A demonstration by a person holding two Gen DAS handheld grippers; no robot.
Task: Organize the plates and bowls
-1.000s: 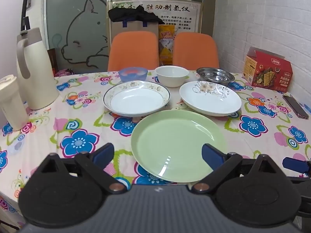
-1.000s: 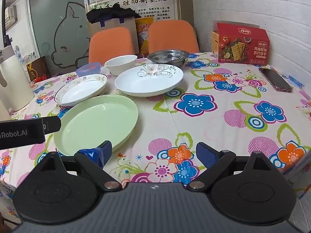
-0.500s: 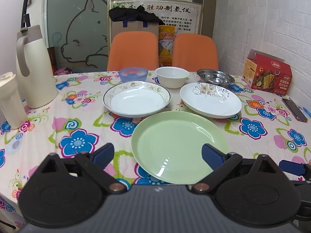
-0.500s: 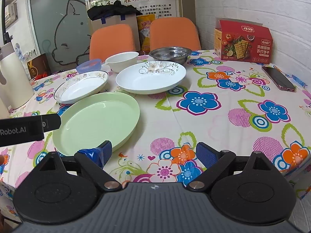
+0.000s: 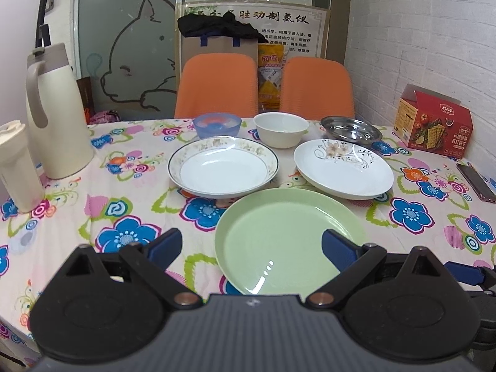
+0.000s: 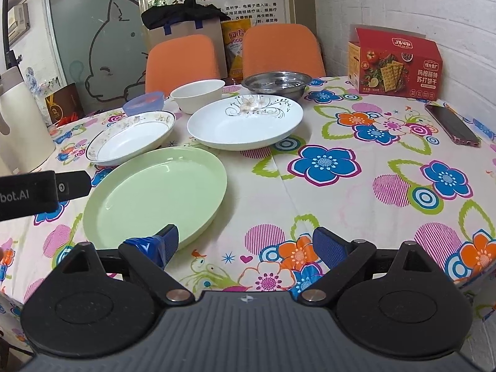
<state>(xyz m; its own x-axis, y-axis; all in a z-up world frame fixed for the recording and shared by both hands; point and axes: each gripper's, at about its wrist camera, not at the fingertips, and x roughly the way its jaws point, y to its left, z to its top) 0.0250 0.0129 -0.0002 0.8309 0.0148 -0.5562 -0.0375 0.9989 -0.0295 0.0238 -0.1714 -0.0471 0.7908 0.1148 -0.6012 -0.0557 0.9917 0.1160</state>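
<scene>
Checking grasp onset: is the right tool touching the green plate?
Cannot tell. In the right wrist view the right tool is open, its left finger overlapping the green plate rim, with no contact or gap plainly visible.

The surface (image 5: 130,192) wears a white cloth with big bright flowers. At 12 o'clock, two orange chairs (image 5: 217,86) stand side by side behind it. Between them sits a yellow bag (image 5: 271,71). Behind the left chair is a brown paper bag (image 5: 217,46) with black cloth on top. A glass panel (image 5: 124,46) at 11 o'clock has a cartoon cat drawn on it. A poster (image 5: 279,24) with writing hangs at 12 o'clock. A white brick wall (image 5: 418,31) runs along 2 o'clock.
</scene>
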